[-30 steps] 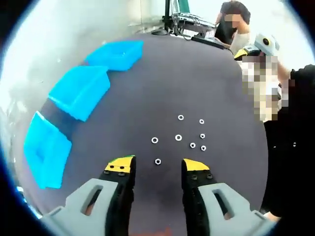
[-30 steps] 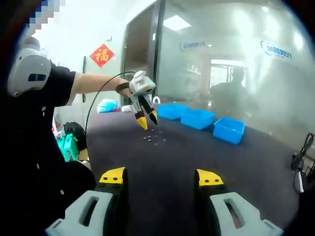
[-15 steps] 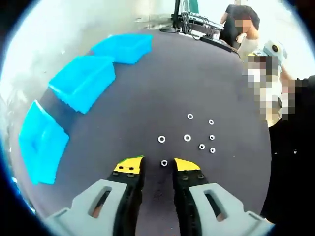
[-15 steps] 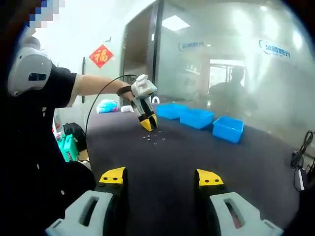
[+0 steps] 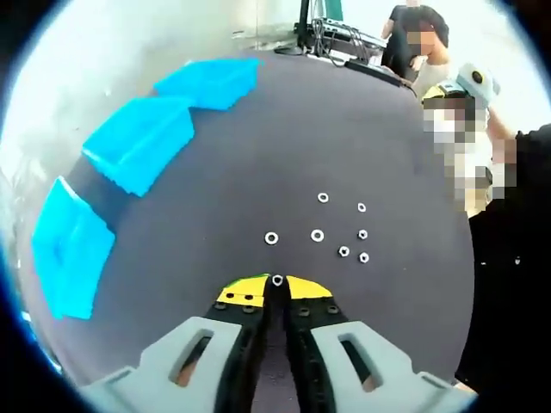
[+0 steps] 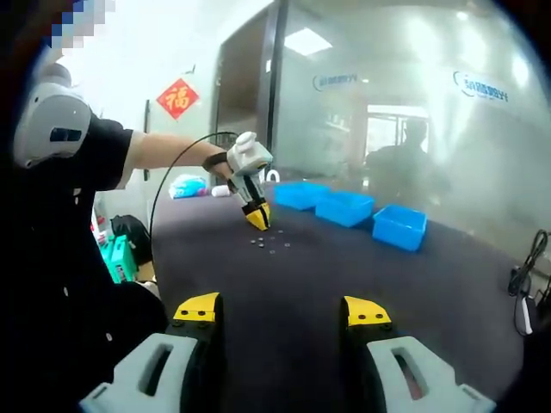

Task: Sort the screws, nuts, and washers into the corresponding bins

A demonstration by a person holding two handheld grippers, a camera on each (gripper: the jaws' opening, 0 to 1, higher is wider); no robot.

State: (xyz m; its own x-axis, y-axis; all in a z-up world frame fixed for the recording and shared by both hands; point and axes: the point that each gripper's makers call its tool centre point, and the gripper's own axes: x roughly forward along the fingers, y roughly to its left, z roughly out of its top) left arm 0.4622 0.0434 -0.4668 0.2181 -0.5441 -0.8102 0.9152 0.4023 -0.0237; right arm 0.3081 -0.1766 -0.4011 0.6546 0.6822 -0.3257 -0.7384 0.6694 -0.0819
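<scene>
Since 1 second ago, the left gripper (image 5: 277,288) has brought its 2 yellow-tipped jaws together; they were wide apart then, and now they are clenched on a small nut (image 5: 277,280), which sits right at the tips, at about 6 o'clock in the left gripper view. On the dark table (image 5: 344,129) beyond the tips lie 6 more small silver pieces: 1 ring-shaped washer (image 5: 271,237) at about 12 o'clock from the held nut, a second ring (image 5: 317,235) to the right of it, and a loose group of small parts (image 5: 353,245) at about 2 o'clock; I cannot tell which of them are nuts and which are washers. 3 blue bins (image 5: 138,142) stand in a curved row at 9 to 11 o'clock, well apart from the parts. In the right gripper view, the right gripper (image 6: 284,314) is above the same table with its jaws released and nothing between them, and the left gripper (image 6: 257,217) is seen at 11 o'clock, with its tips down on the table just beside the scattered parts (image 6: 271,245). The blue bins (image 6: 349,206) are at about 1 o'clock in this view.
</scene>
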